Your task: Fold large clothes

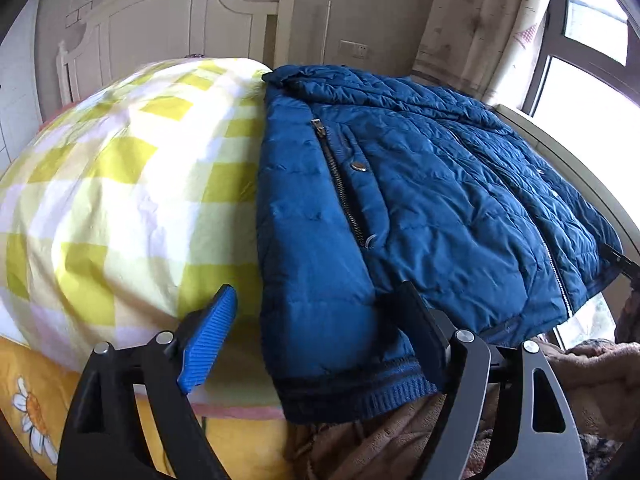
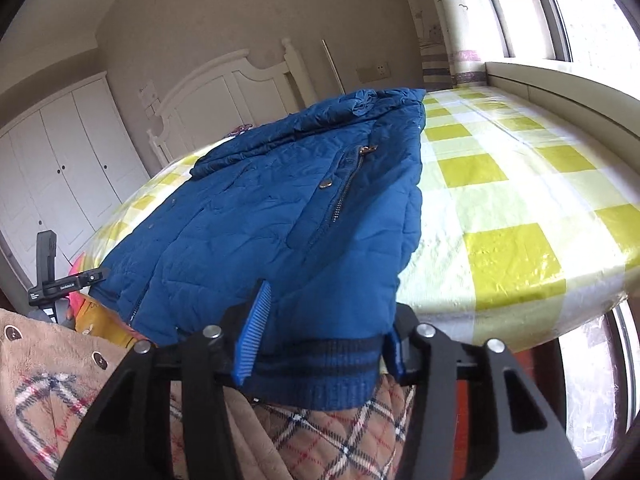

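A blue quilted jacket [image 1: 420, 200] lies on the bed, sleeves folded over its front, ribbed hem hanging over the near edge. In the left wrist view my left gripper [image 1: 320, 328] is open at the hem's left corner: one blue pad [image 1: 208, 340] stands over the sheet, the other finger sits on the jacket. In the right wrist view the jacket [image 2: 280, 216] fills the middle. My right gripper [image 2: 324, 336] is open, its two fingers standing either side of the folded sleeve's ribbed cuff [image 2: 316, 376]. The left gripper shows at far left [image 2: 60, 280].
The bed has a yellow and white checked sheet [image 1: 120, 184] and a white headboard [image 1: 168, 20]. A window sill [image 2: 560, 84] runs along the bed's far side. A white wardrobe [image 2: 60, 168] stands at left. Brown plaid clothing [image 2: 320, 432] is below the grippers.
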